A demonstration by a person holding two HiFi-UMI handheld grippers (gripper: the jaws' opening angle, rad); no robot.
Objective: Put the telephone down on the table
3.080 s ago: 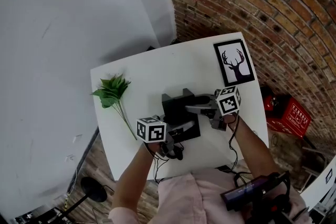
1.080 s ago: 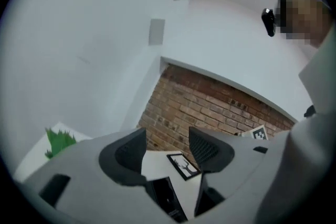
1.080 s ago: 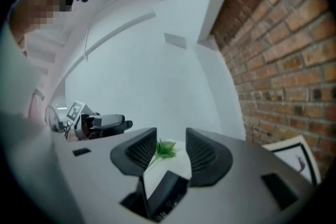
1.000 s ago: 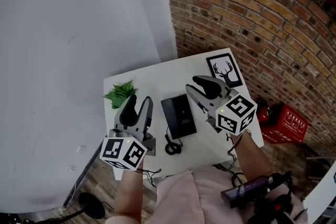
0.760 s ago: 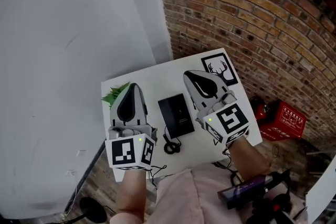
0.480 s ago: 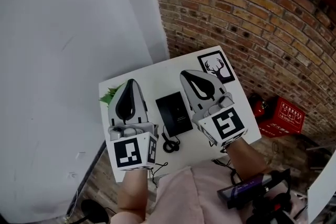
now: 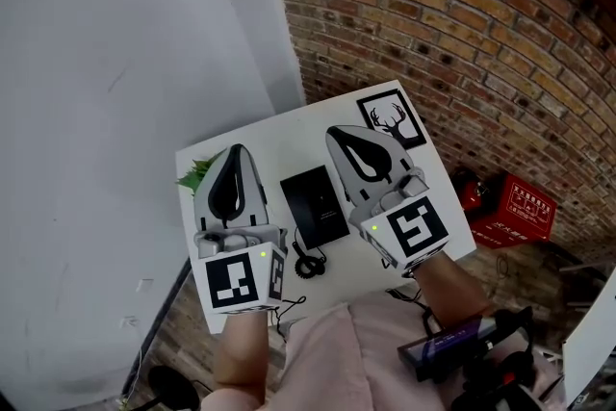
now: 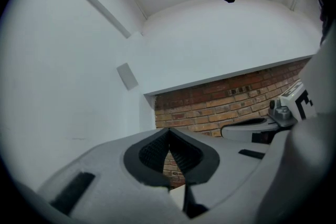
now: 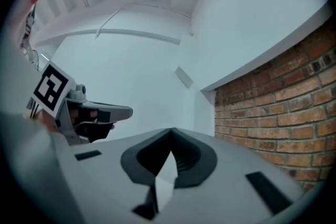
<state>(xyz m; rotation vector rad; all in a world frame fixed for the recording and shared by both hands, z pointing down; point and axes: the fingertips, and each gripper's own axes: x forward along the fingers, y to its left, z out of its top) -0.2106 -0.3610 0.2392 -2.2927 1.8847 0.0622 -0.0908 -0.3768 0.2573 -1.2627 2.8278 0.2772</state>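
Two empties: left gripper and right gripper both pressed together, hovering either side of telephone, flat at counter centre.

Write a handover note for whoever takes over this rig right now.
Left gripper: shut, empty, held above the table.
Right gripper: shut, empty, also above the table.
Telephone: lies flat on the table, between the two grippers in the head view, touched by neither.
Done: the telephone is set down.
Left: nothing apparent.
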